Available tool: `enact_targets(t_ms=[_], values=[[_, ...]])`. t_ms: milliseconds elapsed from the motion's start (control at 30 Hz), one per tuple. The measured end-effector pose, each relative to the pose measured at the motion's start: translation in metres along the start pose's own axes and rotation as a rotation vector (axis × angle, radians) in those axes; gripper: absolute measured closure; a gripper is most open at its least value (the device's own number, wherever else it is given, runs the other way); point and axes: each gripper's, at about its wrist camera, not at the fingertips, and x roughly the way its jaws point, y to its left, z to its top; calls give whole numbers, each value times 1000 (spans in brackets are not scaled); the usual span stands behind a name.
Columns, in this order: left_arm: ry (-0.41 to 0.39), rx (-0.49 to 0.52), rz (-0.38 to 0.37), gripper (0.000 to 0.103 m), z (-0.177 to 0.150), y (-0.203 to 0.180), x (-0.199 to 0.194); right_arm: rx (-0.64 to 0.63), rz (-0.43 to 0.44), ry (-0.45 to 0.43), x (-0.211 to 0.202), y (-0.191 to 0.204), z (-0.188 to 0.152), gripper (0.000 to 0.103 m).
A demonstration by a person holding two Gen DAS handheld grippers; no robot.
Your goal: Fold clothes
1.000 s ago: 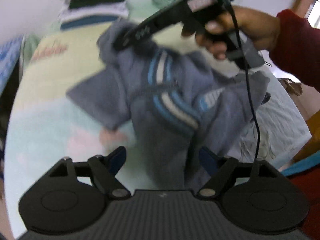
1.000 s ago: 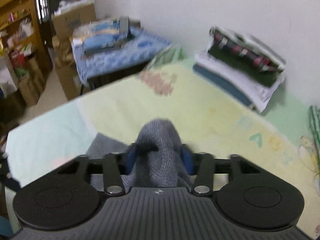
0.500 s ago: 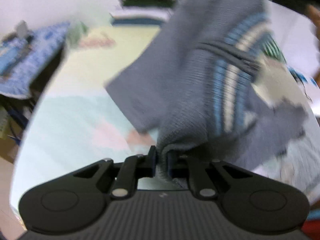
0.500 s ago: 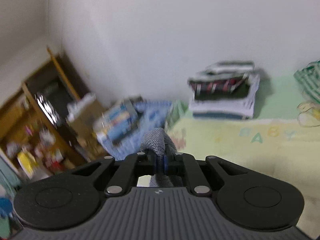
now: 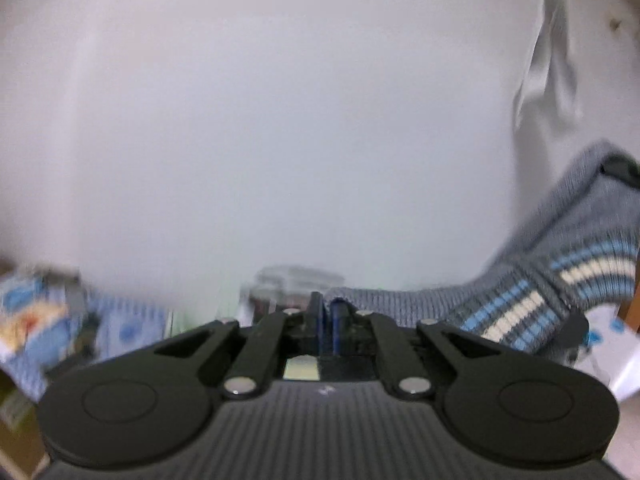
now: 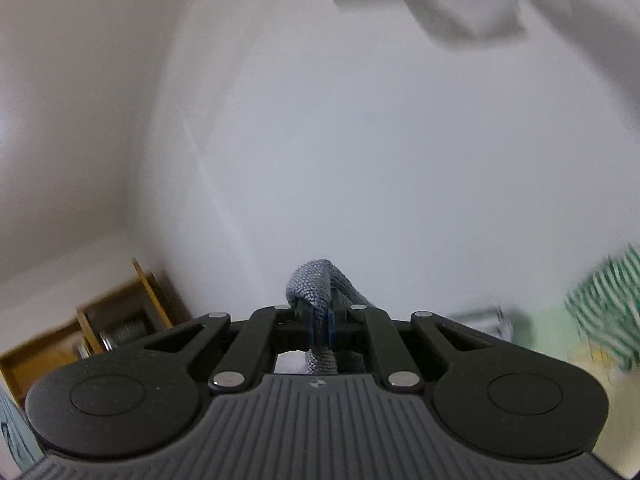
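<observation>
A grey knit sweater (image 5: 532, 280) with blue and cream stripes stretches in the air from my left gripper (image 5: 326, 312) out to the right edge of the left wrist view. The left jaws are shut on its edge. In the right wrist view a bunched fold of the same grey sweater (image 6: 316, 284) sticks up between the closed fingers of my right gripper (image 6: 320, 320). Both cameras point high at the white wall, so most of the garment hangs out of sight below.
A blurred stack of folded clothes (image 5: 296, 280) lies low against the wall, with a blue patterned cloth (image 5: 120, 320) to its left. A wooden shelf (image 6: 116, 328) stands at the lower left and a green striped garment (image 6: 608, 300) at the right.
Both grippers have lifted the sweater off the bed and tilted upward, so the views now face the wall. The left gripper went from open to shut on the sweater.
</observation>
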Motion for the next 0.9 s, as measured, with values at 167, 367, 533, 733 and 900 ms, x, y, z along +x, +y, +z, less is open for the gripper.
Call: enact_targets(t_ms=[167,367,533,733,900], values=[[-124,43,-54,99,58,-4,-29,-23,38,-162,-29,39,28,96],[-199,108,-55,99,84,-14,-59,-65,35,-236,-42,68,36,96],[-188,110,-68,99,72,-20,-72,-88,13,-285,-49,75,29,96],[-173,112,-83,99,58,-26,-88,-121,-62,-288,-86,76,7,96],[-93,123,-80,98,35,-34,-65,-96,-143,-240,-83,55,-26,96]])
